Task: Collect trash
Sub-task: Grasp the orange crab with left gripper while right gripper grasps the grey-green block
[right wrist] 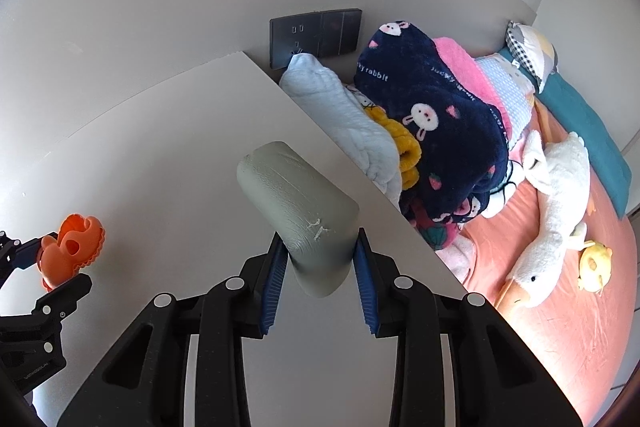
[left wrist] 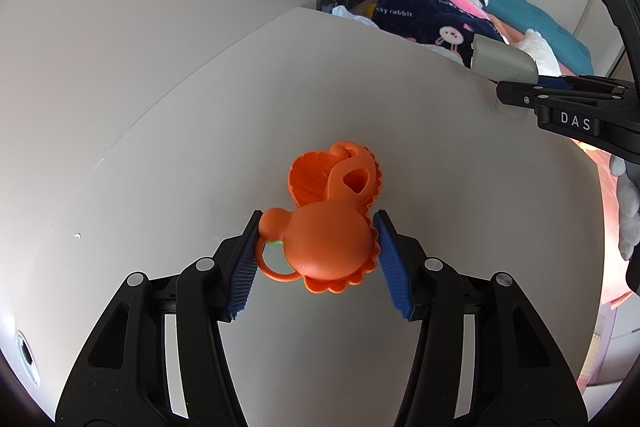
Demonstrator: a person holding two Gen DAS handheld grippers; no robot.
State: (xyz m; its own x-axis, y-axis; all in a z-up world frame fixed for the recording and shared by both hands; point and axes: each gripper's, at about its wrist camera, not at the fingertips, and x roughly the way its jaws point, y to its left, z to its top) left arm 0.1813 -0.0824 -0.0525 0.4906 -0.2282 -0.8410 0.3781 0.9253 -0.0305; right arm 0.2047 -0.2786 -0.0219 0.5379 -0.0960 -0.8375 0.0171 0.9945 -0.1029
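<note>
I had the left hand-held gripper point(left wrist: 318, 247) clamped on the orange plastic toy point(left wrist: 328, 227), its blue pads point(left wrist: 244, 267) pressing the rounded body from both sides just above the white worktop point(left wrist: 160, 147). The grip worried me: one pad bore on a small knob and the other on a smooth dome, so the toy could have pivoted or squirted out if I tilted the wrist. The thin loop hanging beneath it could also have caught the worktop.

My right hand-held gripper point(right wrist: 320, 259) was clenched on the grey tube-like piece point(right wrist: 300, 211), holding it near its lower end, close to the worktop's right edge point(right wrist: 360, 171). Most of its length stuck out beyond the pads, so I judged it likely to swing or slip under its own weight. Its skin looked wrinkled and soft, and squeezing harder might only have crushed it. Had it dropped, it could have rolled off the edge into the bedding point(right wrist: 432, 123) piled alongside, among the blankets and plush toys point(right wrist: 548, 203), where it would be awkward to recover. No bin showed in either view, so I could not tell how far both pieces had to be carried.
</note>
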